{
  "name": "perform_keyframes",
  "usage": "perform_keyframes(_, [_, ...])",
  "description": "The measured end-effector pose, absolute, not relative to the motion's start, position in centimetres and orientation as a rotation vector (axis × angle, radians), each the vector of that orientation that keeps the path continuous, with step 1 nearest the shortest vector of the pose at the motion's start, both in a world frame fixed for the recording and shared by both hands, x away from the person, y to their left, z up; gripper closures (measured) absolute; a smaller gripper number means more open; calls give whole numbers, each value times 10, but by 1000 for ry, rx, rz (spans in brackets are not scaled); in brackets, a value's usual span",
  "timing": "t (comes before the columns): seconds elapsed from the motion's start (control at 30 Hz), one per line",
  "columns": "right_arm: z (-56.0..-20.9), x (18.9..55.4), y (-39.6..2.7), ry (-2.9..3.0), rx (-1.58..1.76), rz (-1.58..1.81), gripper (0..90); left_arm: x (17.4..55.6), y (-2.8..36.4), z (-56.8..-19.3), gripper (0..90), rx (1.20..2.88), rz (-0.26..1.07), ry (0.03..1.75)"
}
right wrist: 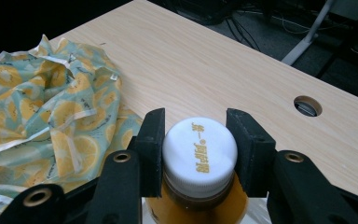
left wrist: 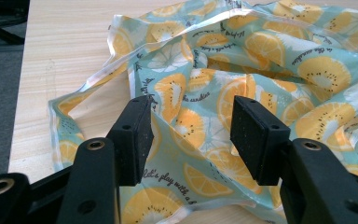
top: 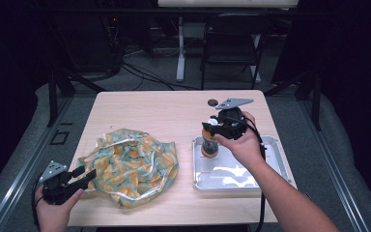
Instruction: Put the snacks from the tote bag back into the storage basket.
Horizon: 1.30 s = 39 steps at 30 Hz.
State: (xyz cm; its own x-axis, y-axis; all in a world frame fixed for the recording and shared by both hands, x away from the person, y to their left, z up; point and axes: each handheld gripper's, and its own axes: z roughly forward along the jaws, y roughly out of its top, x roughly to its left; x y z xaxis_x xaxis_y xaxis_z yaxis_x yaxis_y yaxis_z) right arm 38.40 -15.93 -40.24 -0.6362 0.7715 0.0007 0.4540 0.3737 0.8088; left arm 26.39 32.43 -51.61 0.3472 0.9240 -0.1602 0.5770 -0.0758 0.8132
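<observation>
A bottle [top: 209, 147] of orange liquid with a white cap [right wrist: 199, 158] stands upright over the left end of a metal tray [top: 275, 164]; whether its base touches the tray I cannot tell. My right gripper [top: 216, 126] comes down on it from above, and both pads press the sides of the cap. A crumpled plastic bag [top: 130, 164] printed with orange slices lies on the left half of the table. At the bag's near left corner my left gripper [top: 89, 175] is held low with its jaws open, the bag [left wrist: 270, 56] just beyond the pads [left wrist: 135, 135].
The wooden table [top: 164, 111] has a round cable hole [top: 212, 102] near its far edge, behind the bottle. A folding chair [top: 232, 38] and desk legs stand on the floor beyond. The bag [right wrist: 42, 107] lies close to the tray's left side.
</observation>
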Motion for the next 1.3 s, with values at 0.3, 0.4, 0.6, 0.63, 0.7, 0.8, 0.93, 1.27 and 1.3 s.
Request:
perform_keyframes(0.3, [-414, 393, -154, 2271, 1060, 1128, 588, 264, 325, -516, 486, 1761, 518, 1333])
perform_keyframes(0.4, [-419, 397, -153, 2267, 1068, 1130, 588, 264, 325, -516, 486, 1762, 519, 1333])
perform_keyframes(0.6, [-425, 403, -153, 2262, 1091, 1121, 588, 264, 325, -516, 486, 1761, 519, 1334])
perform_keyframes(0.63, [-427, 405, -153, 2257, 1095, 1126, 588, 264, 325, -516, 486, 1761, 519, 1334])
perform_keyframes(0.7, [-429, 407, -153, 2258, 1101, 1117, 588, 264, 325, -516, 486, 1762, 519, 1334])
perform_keyframes(0.8, [-433, 409, -153, 2258, 1113, 1112, 588, 264, 326, -516, 486, 1761, 520, 1334])
perform_keyframes(0.93, [-437, 412, -150, 2262, 1112, 1104, 588, 264, 326, -517, 486, 1760, 519, 1336])
perform_keyframes(1.27, [-442, 419, -145, 2276, 1113, 1093, 588, 264, 325, -517, 486, 1761, 519, 1333])
perform_keyframes(1.3, [-442, 420, -144, 2273, 1115, 1093, 588, 264, 325, -517, 486, 1760, 519, 1334])
